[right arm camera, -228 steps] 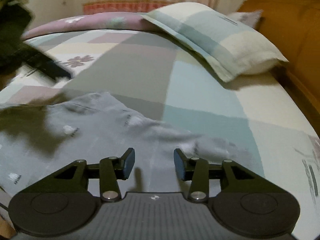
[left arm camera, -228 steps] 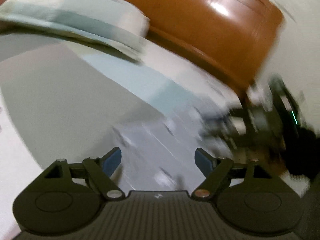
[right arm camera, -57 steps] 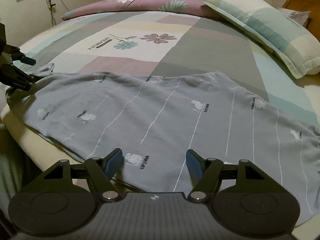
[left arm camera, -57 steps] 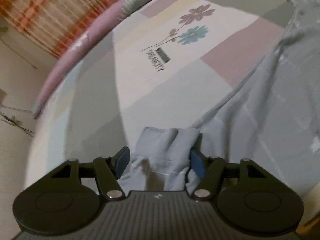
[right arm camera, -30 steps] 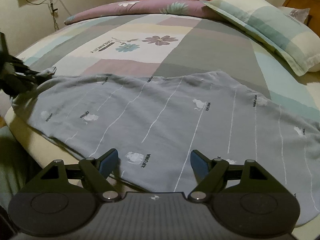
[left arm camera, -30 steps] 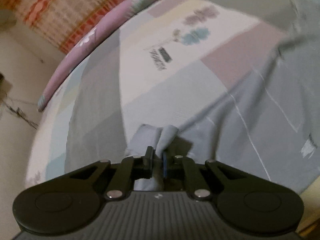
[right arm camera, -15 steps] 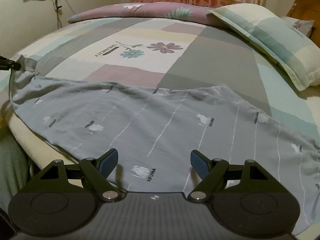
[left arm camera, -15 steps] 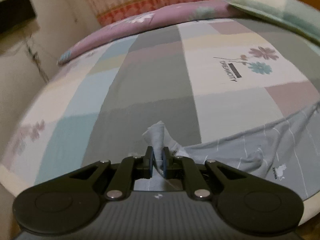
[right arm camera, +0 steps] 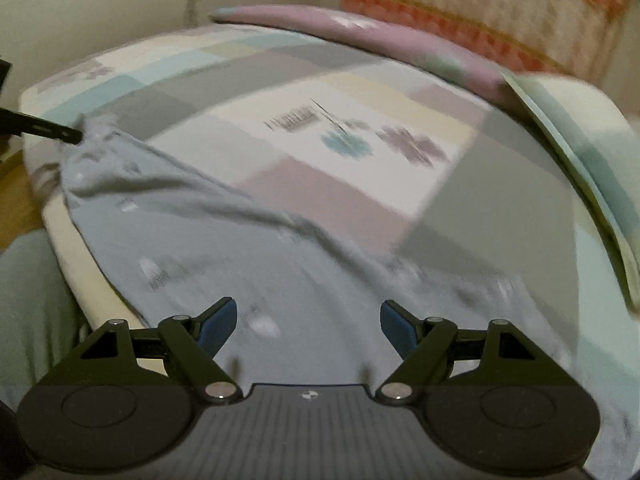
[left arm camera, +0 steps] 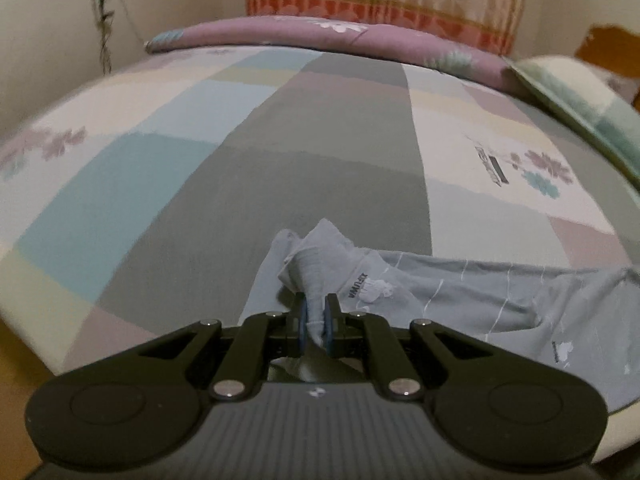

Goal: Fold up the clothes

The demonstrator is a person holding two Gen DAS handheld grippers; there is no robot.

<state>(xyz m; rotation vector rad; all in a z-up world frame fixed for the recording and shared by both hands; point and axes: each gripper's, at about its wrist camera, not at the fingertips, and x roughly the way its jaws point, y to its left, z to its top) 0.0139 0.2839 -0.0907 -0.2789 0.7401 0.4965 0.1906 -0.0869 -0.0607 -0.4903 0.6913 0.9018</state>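
The left gripper [left arm camera: 315, 317], spread around a bunched end of the grey garment [left arm camera: 472, 296] two seconds ago, is now pressed together on that end and has lifted it slightly off the patchwork bedspread [left arm camera: 280, 152], so one end is secured for a fold. The right gripper [right arm camera: 308, 322] stays spread and empty above the garment's near edge. The garment lies along the bed's front edge, its long axis running left to right, the pinched end leftmost.

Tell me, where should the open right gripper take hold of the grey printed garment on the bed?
Probably the near hem of the grey printed garment, approached from the bed's edge. The right gripper hovers open there, while the left gripper pinches the far corner.
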